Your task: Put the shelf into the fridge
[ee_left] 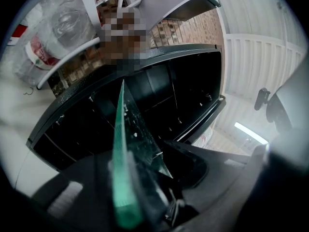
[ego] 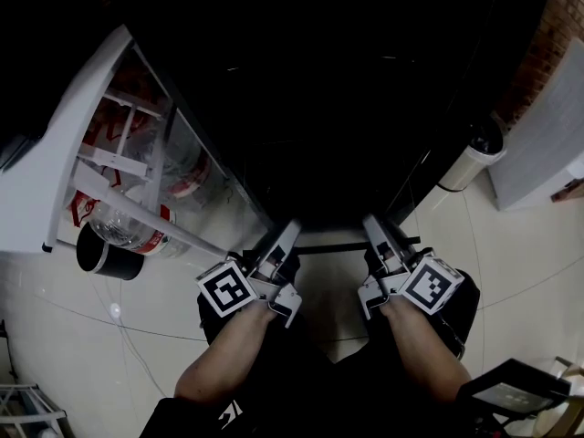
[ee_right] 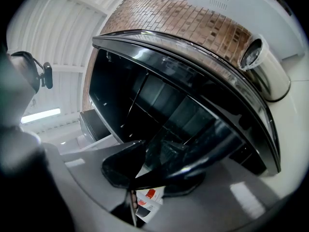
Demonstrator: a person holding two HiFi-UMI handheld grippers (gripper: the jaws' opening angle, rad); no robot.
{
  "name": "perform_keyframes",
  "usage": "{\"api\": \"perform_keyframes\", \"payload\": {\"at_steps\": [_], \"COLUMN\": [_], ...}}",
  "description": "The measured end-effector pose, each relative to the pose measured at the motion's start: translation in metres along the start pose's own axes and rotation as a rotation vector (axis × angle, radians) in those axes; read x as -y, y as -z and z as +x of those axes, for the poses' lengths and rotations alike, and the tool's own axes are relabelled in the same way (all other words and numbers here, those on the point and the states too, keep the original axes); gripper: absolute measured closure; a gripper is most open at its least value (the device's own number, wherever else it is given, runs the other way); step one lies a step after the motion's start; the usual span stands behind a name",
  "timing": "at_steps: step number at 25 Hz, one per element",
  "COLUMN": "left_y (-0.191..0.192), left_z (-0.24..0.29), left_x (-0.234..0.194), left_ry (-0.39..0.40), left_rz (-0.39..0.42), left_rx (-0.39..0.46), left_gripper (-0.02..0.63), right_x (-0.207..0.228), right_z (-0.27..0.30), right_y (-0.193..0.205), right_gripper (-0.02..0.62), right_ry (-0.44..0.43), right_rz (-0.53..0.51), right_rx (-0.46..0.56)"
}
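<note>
Straight ahead the fridge (ego: 319,108) stands open, and its dark cavity gives us a wide way in, hemmed by the pegged side walls (ee_left: 82,129). On the left the open door (ego: 46,181) swings out toward us, its racks full of bottles (ego: 128,226) and a black pot (ego: 108,255) at its near end, so that side is shut off. On the right a white bin (ego: 474,158) stands just beside the fridge, with bare floor (ego: 511,254) nearer us. The glass shelf (ee_left: 126,144) spans the gap between our left gripper (ego: 287,235) and right gripper (ego: 374,226).
</note>
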State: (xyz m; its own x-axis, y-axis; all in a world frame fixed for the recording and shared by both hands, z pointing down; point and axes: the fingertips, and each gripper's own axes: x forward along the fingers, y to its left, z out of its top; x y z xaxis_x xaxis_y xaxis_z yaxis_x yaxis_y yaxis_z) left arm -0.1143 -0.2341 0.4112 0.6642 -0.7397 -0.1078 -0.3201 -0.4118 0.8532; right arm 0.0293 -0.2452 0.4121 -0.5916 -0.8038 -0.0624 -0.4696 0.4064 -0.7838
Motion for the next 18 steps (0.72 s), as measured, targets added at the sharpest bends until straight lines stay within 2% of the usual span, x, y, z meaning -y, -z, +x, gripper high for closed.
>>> {"api": "perform_keyframes", "payload": {"at_steps": [7, 12, 18], "left_y": [-0.007, -0.014, -0.012], "left_z": [0.006, 0.015, 0.015], "left_x": [-0.021, -0.027, -0.044], "left_ry": [-0.004, 0.021, -0.014], "left_rz": [-0.030, -0.023, -0.050], "left_rx": [-0.022, -0.018, -0.039], "left_gripper": [0.532, 0.526, 0.525], "right_x": [0.005, 0.016, 0.025], "right_z": [0.019, 0.026, 0.032], "right_y": [0.005, 0.001, 0.009], "right_gripper": [0.480, 0.485, 0.485], "right_ry": [0.005, 0.052, 0.074], "right_rz": [0.023, 0.025, 0.030], "right_rx": [-0.004, -0.004, -0.014]}}
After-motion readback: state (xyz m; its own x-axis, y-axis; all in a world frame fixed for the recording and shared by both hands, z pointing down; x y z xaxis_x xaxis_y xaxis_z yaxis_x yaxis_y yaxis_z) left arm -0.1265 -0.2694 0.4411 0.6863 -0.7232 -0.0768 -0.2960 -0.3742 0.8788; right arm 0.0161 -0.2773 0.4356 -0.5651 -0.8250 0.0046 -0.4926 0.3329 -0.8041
